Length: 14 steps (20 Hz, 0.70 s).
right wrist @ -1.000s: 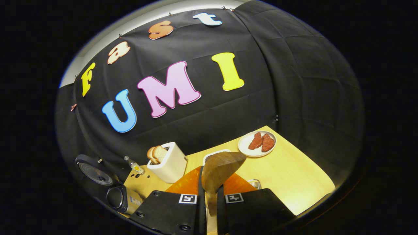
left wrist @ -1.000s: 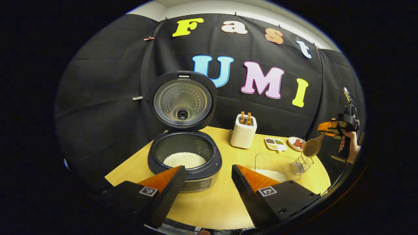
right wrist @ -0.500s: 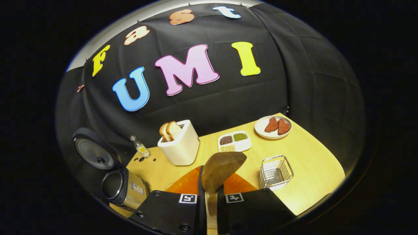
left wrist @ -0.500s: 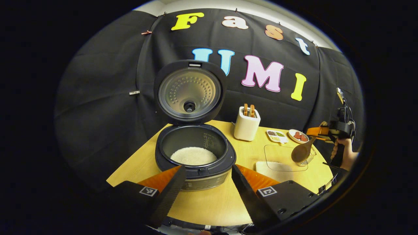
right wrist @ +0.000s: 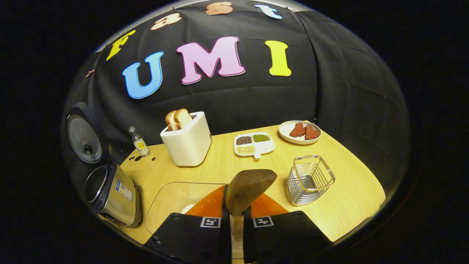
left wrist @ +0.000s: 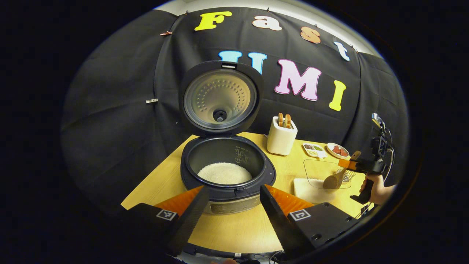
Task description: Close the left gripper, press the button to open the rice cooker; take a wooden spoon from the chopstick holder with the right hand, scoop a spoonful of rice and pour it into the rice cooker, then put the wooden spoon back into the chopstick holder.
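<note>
Rice cooker (left wrist: 227, 176) stands open on the table (left wrist: 234, 231), lid (left wrist: 220, 97) tipped upright at the back, so the button step looks done. White rice already lies in the inner pot. Left gripper (left wrist: 231, 209) hangs in front of the cooker, its jaws spread apart and holding nothing; likely parked there to keep clear of the pouring path.

Right gripper (right wrist: 234, 220) has its fingers pressed together on the handle of the wooden spoon (right wrist: 249, 187), bowl pointing forward and down. In the left gripper view the spoon (left wrist: 332, 181) dips into the clear rice container (left wrist: 322, 176), bowl near or at the rice heap; whether it touches the grains is hard to tell at this range. The angle suits a scooping stroke.

Wire chopstick holder (right wrist: 309, 179) sits empty just right of the spoon, near enough for an easy return. Toaster (right wrist: 187, 141), sectioned dish (right wrist: 254, 143) and plate (right wrist: 299, 132) stand farther back, out of the way.

Judgement: scoop phase; pour and return remain.
</note>
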Each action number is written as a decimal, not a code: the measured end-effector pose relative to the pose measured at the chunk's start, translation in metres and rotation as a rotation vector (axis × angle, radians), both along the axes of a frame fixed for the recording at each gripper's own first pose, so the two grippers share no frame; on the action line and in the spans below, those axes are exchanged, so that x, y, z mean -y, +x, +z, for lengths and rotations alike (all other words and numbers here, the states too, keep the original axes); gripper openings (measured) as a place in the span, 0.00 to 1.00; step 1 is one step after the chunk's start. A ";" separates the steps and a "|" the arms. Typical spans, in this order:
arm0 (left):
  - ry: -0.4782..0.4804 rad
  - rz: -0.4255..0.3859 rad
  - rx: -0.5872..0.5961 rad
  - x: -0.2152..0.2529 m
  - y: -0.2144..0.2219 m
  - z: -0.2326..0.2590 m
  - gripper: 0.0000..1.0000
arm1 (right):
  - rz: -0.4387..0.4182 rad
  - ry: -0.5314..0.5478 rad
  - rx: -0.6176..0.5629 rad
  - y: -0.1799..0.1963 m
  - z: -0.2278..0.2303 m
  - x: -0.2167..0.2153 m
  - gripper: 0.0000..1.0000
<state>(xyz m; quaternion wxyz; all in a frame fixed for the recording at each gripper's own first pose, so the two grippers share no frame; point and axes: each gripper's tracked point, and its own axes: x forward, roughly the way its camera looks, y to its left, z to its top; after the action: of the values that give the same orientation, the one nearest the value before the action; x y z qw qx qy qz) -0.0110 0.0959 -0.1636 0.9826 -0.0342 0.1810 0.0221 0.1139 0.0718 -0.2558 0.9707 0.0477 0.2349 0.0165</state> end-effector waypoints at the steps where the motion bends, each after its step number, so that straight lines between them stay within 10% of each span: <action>1: 0.000 0.001 0.000 -0.001 0.000 0.000 0.96 | 0.003 0.003 0.000 -0.002 -0.001 -0.006 0.17; 14: -0.012 0.038 0.007 -0.013 -0.007 -0.001 0.95 | -0.016 0.366 -0.188 -0.013 -0.014 -0.080 0.17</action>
<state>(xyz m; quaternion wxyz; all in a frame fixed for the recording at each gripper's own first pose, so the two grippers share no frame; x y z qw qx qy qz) -0.0181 0.1093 -0.1651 0.9824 -0.0437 0.1770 0.0396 0.1010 0.1520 -0.2702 0.9197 0.2266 0.3173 0.0466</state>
